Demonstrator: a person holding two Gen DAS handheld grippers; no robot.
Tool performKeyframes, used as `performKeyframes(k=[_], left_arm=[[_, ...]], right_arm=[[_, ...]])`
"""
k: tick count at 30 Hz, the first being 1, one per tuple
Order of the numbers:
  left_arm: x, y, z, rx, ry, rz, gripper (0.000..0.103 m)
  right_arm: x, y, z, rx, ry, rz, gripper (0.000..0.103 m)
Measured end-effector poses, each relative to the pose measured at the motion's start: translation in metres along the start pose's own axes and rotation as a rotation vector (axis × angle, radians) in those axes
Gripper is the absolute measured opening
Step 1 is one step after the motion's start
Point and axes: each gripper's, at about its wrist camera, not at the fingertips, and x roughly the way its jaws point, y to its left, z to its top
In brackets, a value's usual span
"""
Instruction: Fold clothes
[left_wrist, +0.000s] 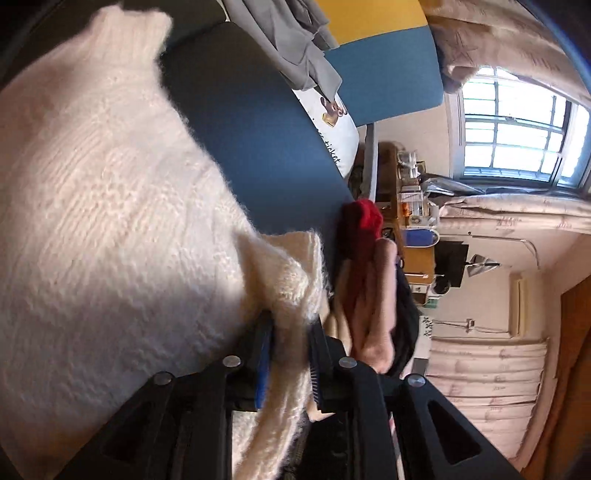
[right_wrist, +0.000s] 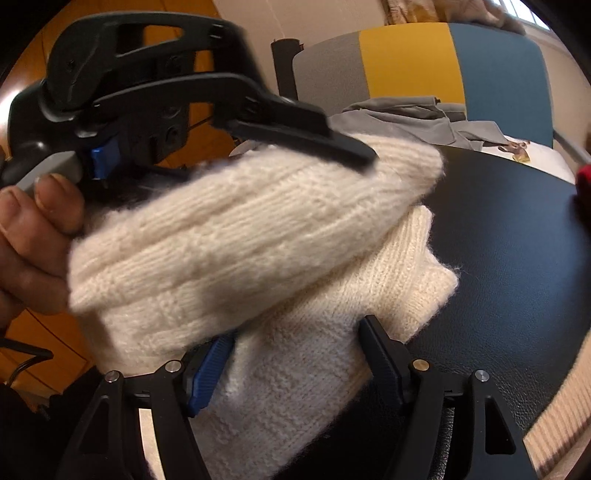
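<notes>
A fluffy cream knitted sweater (left_wrist: 103, 206) fills the left of the left wrist view and lies over a dark table (left_wrist: 258, 147). My left gripper (left_wrist: 291, 332) is shut on a thick fold of the sweater. In the right wrist view the sweater (right_wrist: 236, 236) is bunched in a raised fold above the dark table (right_wrist: 509, 258). My right gripper (right_wrist: 295, 343) has a wide fold of the sweater between its fingers. The left gripper (right_wrist: 354, 155) shows there from outside, held by a hand (right_wrist: 33, 229), clamped on the sweater's upper edge.
A grey garment (right_wrist: 413, 118) and a white printed cushion (right_wrist: 524, 151) lie at the table's far side, before a grey, yellow and blue chair back (right_wrist: 424, 62). A red cloth (left_wrist: 364, 221) and other folded clothes (left_wrist: 373, 306) sit at the table edge. Window and shelves stand beyond.
</notes>
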Motion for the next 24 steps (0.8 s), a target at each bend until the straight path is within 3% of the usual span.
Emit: performKeyframes(k=[5, 10, 12, 16, 18, 21, 24], left_arm=[[-0.011, -0.025, -0.011, 0.042, 0.107, -0.114, 0.019], [-0.045, -0.058, -0.019, 0.186, 0.118, -0.163, 0.019], [-0.073, -0.063, -0.015, 0.258, 0.062, -0.157, 0.019], [-0.134, -0.043, -0.002, 0.35, -0.126, -0.058, 0.022], [-0.16, -0.02, 0.004, 0.354, -0.217, 0.006, 0.022], [-0.176, 0.021, 0.006, 0.317, -0.289, 0.077, 0.022], [-0.179, 0.057, -0.001, 0.318, -0.337, 0.129, 0.022]], right_arm=[[-0.009, 0.006, -0.002, -0.017, -0.012, -0.036, 0.078], [-0.036, 0.013, -0.018, -0.061, 0.028, -0.123, 0.084], [-0.054, 0.011, -0.029, -0.058, 0.046, -0.151, 0.084], [-0.097, 0.025, -0.047, -0.055, 0.051, -0.157, 0.084], [-0.118, 0.034, -0.042, -0.056, 0.019, -0.115, 0.084], [-0.136, 0.059, -0.032, -0.046, -0.02, 0.02, 0.084], [-0.125, 0.087, -0.022, -0.062, 0.001, 0.122, 0.083]])
